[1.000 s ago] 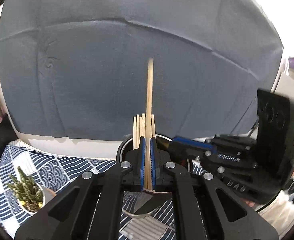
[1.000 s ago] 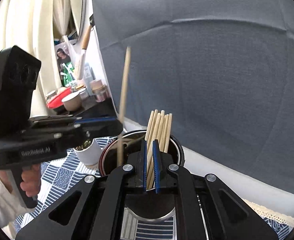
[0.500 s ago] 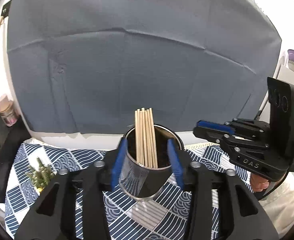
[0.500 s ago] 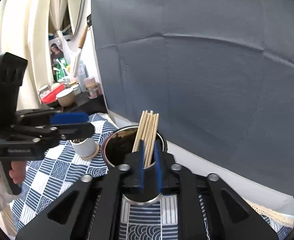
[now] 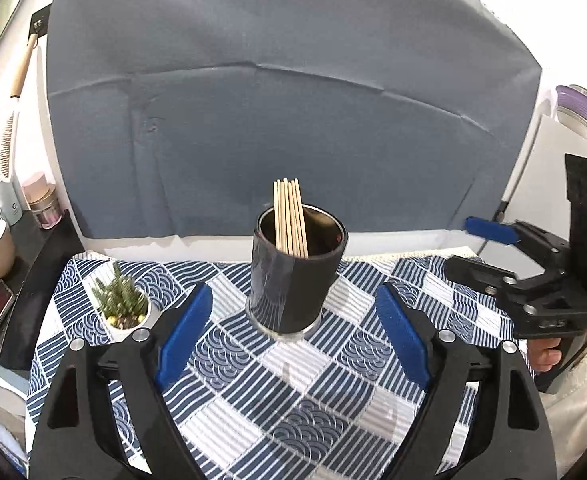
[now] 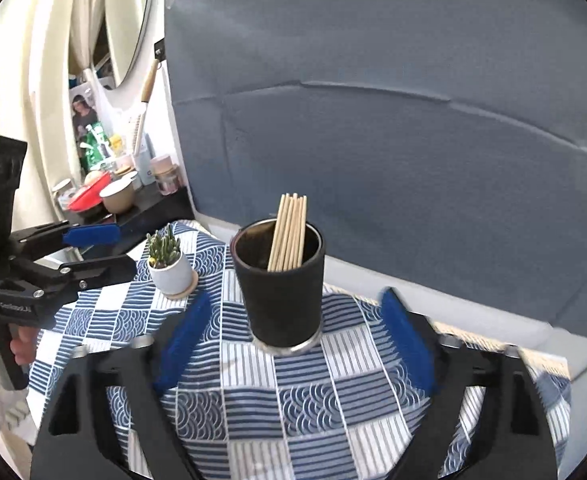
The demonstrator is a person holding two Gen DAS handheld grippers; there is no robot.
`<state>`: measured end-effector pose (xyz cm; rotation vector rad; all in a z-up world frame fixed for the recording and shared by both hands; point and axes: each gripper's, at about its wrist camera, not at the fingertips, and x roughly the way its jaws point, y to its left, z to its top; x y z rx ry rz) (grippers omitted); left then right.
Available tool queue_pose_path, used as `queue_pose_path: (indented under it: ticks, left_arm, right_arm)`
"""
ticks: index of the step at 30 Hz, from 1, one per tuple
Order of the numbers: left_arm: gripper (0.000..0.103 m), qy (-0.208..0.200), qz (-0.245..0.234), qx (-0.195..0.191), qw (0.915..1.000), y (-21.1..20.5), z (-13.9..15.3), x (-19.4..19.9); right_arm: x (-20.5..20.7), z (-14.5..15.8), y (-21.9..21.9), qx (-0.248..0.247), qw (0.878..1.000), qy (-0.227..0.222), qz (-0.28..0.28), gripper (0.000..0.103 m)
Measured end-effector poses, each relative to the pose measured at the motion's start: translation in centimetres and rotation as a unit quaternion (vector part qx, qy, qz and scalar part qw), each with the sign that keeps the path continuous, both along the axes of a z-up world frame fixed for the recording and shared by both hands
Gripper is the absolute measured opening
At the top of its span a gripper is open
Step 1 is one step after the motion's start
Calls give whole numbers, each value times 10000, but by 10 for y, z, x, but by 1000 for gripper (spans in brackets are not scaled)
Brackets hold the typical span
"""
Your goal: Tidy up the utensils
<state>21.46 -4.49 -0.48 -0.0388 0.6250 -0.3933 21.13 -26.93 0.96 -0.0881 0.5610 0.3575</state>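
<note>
A grey backdrop (image 5: pixel 293 128) stands behind a surface covered by a blue-and-white patterned cloth (image 5: pixel 293 392). The left gripper (image 5: pixel 293 336) and right gripper (image 6: pixel 293 344) both have jaws opening wide, nothing between them. Just beyond both stands the black cup (image 5: pixel 293 284), upright, holding the chopsticks (image 5: pixel 290 216). Left of the cup sits a small potted plant (image 5: pixel 122 310).

Both tongs, left (image 5: pixel 293 336) and right (image 6: pixel 293 344), released their chopsticks (image 5: pixel 289 218) into the cup (image 5: pixel 295 276) and drew back, jaws opening.
</note>
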Motion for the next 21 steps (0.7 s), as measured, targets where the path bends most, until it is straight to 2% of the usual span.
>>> queue_pose_path:
  ticks: [3,5,9,13,17,21]
  left_arm:
    - [86,-36,-74,-24,10000,9,3,-19]
    - [94,-58,-99,-47,9999,16,6,-33]
    - [97,-149,-151,10,9998,27,12,-65]
    - [97,-250,-161,194,9994,38,16,-97]
    - [97,-457,-23,292,9985,51,24,-133]
    - [97,-511,154,147,9985,66,32,-166]
  right_arm:
    - [-28,6,4,-39,9998,-33,-197,87]
    - [-46,10,8,-28,9995,-67,-305,90]
    - [-85,12,18,-16,9986,-84,-523,93]
    - [-117,13,29,89,9973,87,-722,94]
    - [-162,16,39,26,9953,29,-970,94]
    - [-206,16,49,10,9932,145,-1158,95]
